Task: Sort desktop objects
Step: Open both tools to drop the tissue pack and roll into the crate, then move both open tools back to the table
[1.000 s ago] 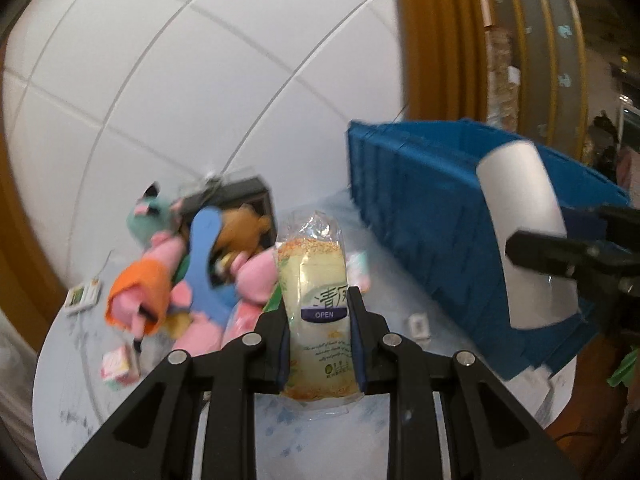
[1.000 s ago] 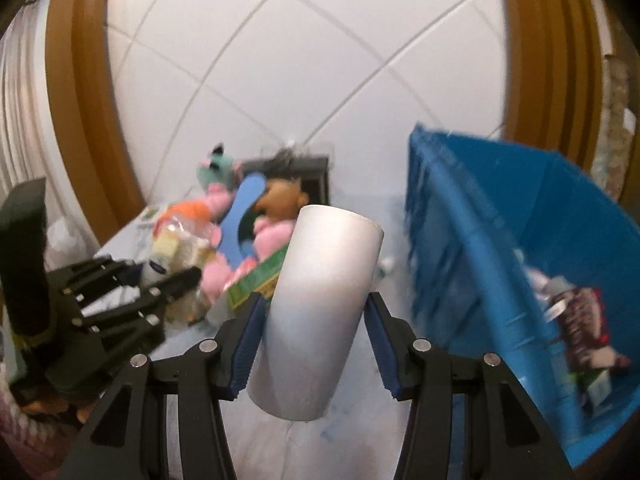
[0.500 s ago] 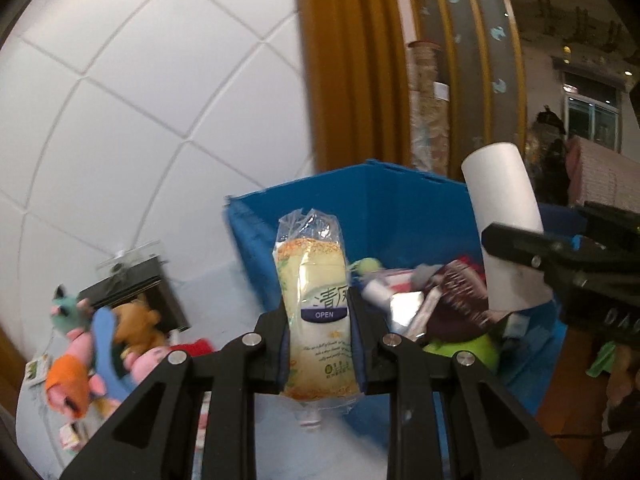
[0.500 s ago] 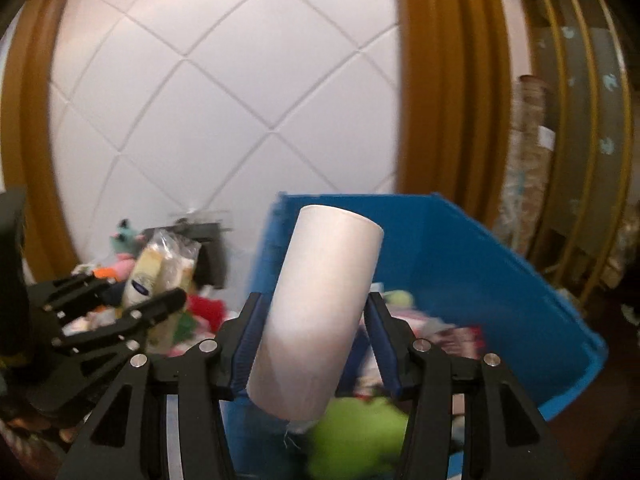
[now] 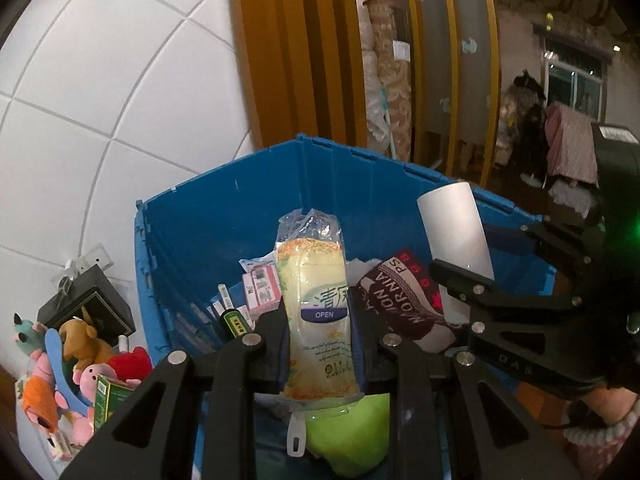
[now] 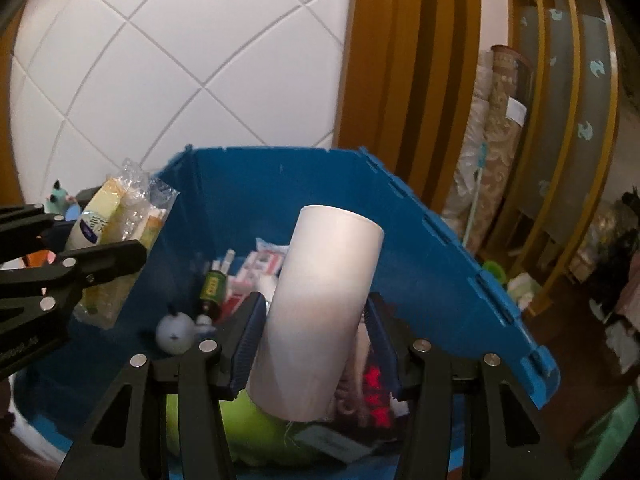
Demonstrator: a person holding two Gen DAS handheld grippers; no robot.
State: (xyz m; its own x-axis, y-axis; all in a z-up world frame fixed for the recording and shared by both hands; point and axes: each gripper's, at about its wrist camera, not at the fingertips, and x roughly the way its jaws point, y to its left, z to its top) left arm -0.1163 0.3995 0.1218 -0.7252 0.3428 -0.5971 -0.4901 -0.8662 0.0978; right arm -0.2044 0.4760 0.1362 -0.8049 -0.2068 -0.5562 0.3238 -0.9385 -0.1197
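Observation:
My left gripper [image 5: 320, 344] is shut on a yellow plastic packet marked OPEN [image 5: 318, 312] and holds it above the open blue bin [image 5: 360, 176]. My right gripper [image 6: 316, 344] is shut on a white paper roll [image 6: 320, 312], also above the bin [image 6: 420, 240]. The roll shows in the left wrist view [image 5: 456, 232], to the right of the packet. The packet shows in the right wrist view [image 6: 116, 216], at the left. The bin holds several items: a dark red printed bag [image 5: 400, 304], a pink box [image 5: 260, 288], a small green bottle [image 6: 212, 288] and a lime green object [image 5: 352, 432].
A heap of plush toys [image 5: 72, 364], a green carton [image 5: 108, 400] and a black box [image 5: 84, 308] lie on the table left of the bin. A white tiled wall stands behind. Brown wooden posts and a cluttered room lie to the right.
Both grippers have swung right from the toy heap on the table to above the open bin, each still holding its item. The bin's contents have come into view.

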